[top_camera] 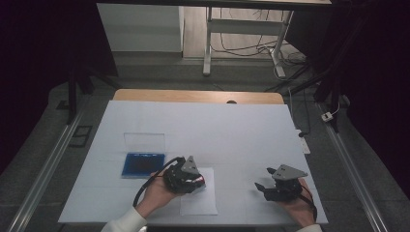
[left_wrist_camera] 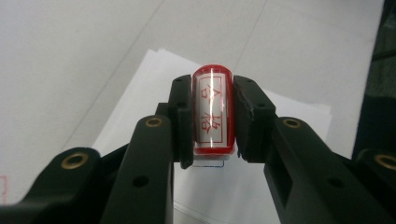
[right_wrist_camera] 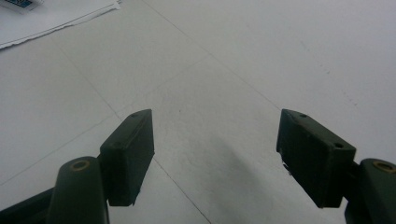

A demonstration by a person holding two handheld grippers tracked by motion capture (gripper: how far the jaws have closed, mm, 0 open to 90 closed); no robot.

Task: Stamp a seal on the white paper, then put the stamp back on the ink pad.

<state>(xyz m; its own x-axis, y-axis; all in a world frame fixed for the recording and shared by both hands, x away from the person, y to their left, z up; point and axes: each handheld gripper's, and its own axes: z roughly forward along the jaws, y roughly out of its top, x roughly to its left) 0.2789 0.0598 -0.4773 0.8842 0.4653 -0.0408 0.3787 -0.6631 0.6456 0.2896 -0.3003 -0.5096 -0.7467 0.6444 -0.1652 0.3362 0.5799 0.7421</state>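
Note:
My left gripper (left_wrist_camera: pixel 212 85) is shut on a red stamp (left_wrist_camera: pixel 212 112) that has a white label with red characters. Both pads press the stamp's sides. It hangs over a small stack of white paper (left_wrist_camera: pixel 154 79). In the high view the left gripper (top_camera: pixel 189 178) sits above that paper (top_camera: pixel 199 199), a little right of an open blue ink pad (top_camera: pixel 142 164). My right gripper (right_wrist_camera: pixel 215 122) stands open with nothing between its fingers, low over the white table cover. From above, the right gripper (top_camera: pixel 265 179) is near the table's front right.
The ink pad's clear lid (top_camera: pixel 144 141) stands up behind it. The white cover (top_camera: pixel 203 125) spans the table, with a wooden edge (top_camera: pixel 193 95) at the far side. A corner of the paper (right_wrist_camera: pixel 56 16) lies at the upper left of the right gripper view.

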